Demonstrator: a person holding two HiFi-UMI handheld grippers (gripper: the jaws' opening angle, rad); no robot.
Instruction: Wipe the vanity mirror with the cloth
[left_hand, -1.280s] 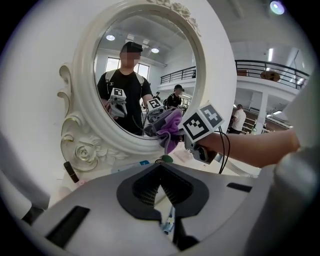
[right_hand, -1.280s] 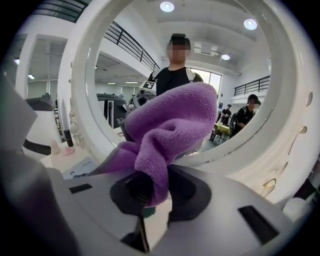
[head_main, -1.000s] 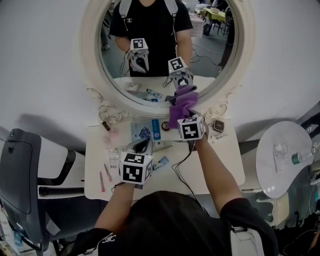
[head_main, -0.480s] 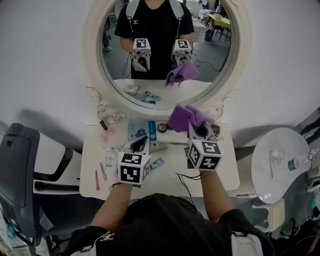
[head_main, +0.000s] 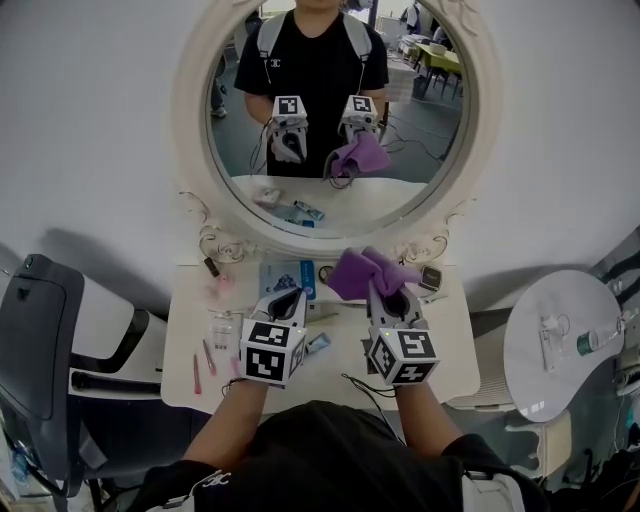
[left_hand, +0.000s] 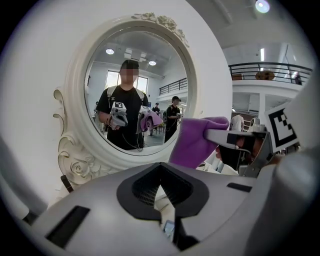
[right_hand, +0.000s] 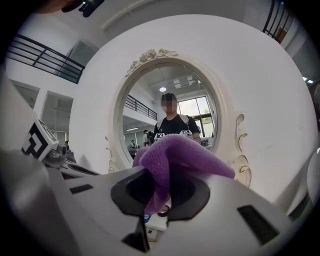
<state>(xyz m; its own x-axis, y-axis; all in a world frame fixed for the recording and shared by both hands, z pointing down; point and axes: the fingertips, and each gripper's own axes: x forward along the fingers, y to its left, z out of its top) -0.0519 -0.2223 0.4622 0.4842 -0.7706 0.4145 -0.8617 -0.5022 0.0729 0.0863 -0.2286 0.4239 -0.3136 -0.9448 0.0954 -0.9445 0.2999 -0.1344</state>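
The oval vanity mirror (head_main: 330, 110) in its white carved frame stands on the wall behind the table. It also fills the left gripper view (left_hand: 135, 95) and the right gripper view (right_hand: 170, 115). My right gripper (head_main: 387, 298) is shut on a bunched purple cloth (head_main: 365, 272), held over the table a little short of the frame's lower edge. The cloth (right_hand: 175, 155) spills out over the jaws. My left gripper (head_main: 287, 300) hovers beside it on the left, jaws shut with nothing between them. The glass reflects the person and both grippers.
The white vanity table (head_main: 445, 345) holds a blue packet (head_main: 290, 272), small pink items (head_main: 205, 355), a little clock (head_main: 432, 278) and a cable. A grey chair (head_main: 50, 340) stands at the left. A round white side table (head_main: 565, 330) with small items is at the right.
My right gripper has drawn the cloth back from the mirror's lower edge, down and toward the person. The left gripper has hardly moved.
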